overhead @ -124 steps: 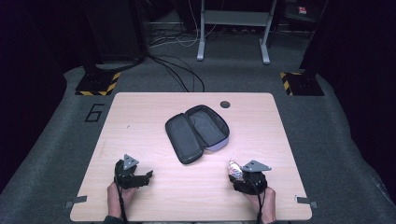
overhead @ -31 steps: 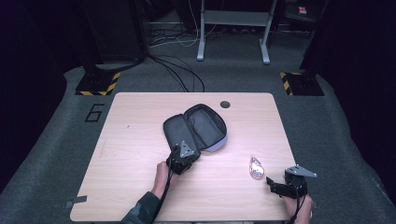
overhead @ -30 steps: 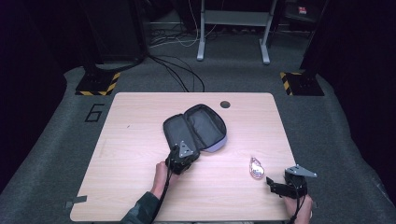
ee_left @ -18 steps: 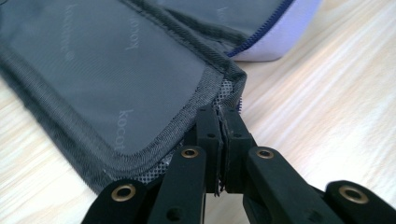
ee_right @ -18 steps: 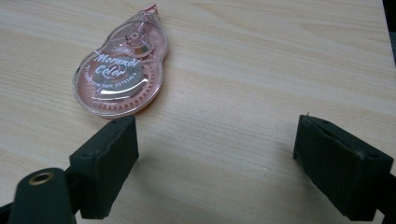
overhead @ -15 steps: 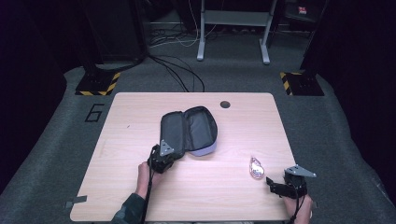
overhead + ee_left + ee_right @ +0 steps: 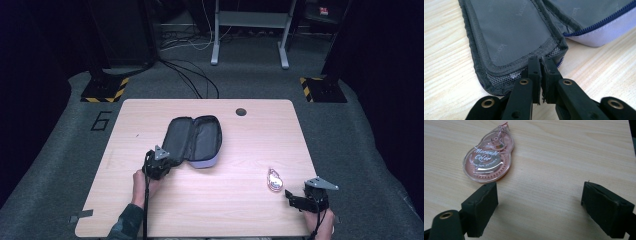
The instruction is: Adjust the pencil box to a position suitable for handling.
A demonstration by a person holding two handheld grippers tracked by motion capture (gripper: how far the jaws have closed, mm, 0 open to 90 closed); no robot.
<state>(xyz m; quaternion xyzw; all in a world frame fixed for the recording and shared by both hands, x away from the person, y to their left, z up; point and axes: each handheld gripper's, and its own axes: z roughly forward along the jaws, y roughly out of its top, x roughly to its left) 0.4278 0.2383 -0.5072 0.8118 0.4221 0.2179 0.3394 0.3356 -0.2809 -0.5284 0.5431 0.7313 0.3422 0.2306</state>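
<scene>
- Pencil case (image 7: 192, 141) lies open mid-surface (image 7: 240, 210), long axis running from near-left to far-right in the high view; lid flap sits on the left.
- Left claw (image 7: 161, 161) pinches the near corner of the lid flap (image 7: 511, 35), pads pressed together on the mesh edge (image 7: 506, 80).
- Left hand is the nearer one, already on the case; any further drag goes along that flap corner.
- Right claw (image 7: 292, 197) is spread, holding nothing, resting near the right front edge.
- Correction tape (image 7: 274, 179) lies flat just beyond the right claw, between its jaws' line and slightly left in the right gripper view (image 7: 488, 157).
- Versus a second ago: case has shifted left across the surface with the left hand; right claw and tape unchanged.
</scene>
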